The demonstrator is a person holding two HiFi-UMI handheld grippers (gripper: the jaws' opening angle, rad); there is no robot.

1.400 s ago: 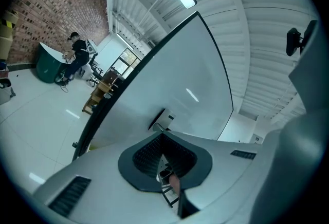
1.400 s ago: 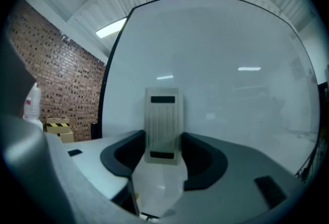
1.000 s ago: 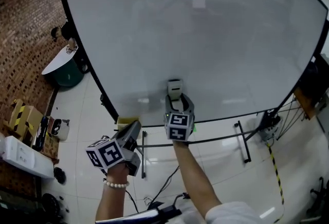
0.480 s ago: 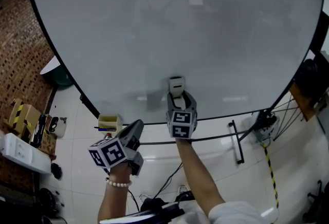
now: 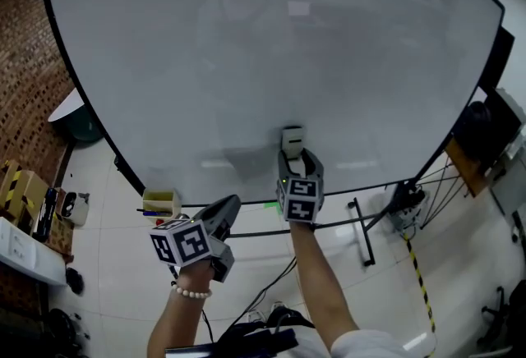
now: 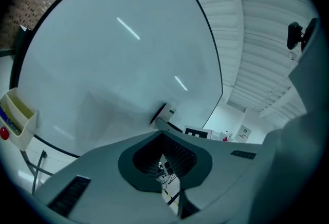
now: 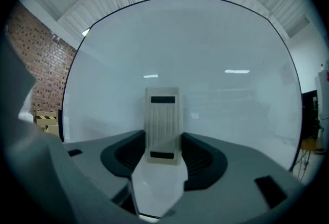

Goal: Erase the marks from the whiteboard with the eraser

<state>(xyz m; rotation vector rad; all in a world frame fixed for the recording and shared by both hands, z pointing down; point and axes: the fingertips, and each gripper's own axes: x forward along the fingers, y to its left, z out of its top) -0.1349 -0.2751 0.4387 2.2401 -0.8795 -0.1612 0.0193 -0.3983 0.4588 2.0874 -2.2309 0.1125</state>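
Eraser work low on the whiteboard [image 5: 271, 44]: gripping the pale eraser [image 5: 292, 139] endwise between the jaws of the right gripper [image 5: 293, 154], parted only to the block's width, and pressing it flat against the surface just above the bottom rim. Risking a twist or slip of the block out of that narrow hold if pushing too hard or sweeping too fast; risking also running off the lower edge, being so near it. Finding no clear marks on the board, only faint smudging, so perhaps wiping what is already clean. Holding the left gripper [image 5: 225, 211] idle below the rim, jaws drawn almost together on nothing, near the small marker tray [image 5: 160, 202] and liable to knock it if drifting leftward. Compared with half a second ago: showing the right gripper and eraser a little further right along the lower board at much the same height; showing the tray shifted slightly left, probably from the head turning; hanging the left gripper in roughly the same low spot.
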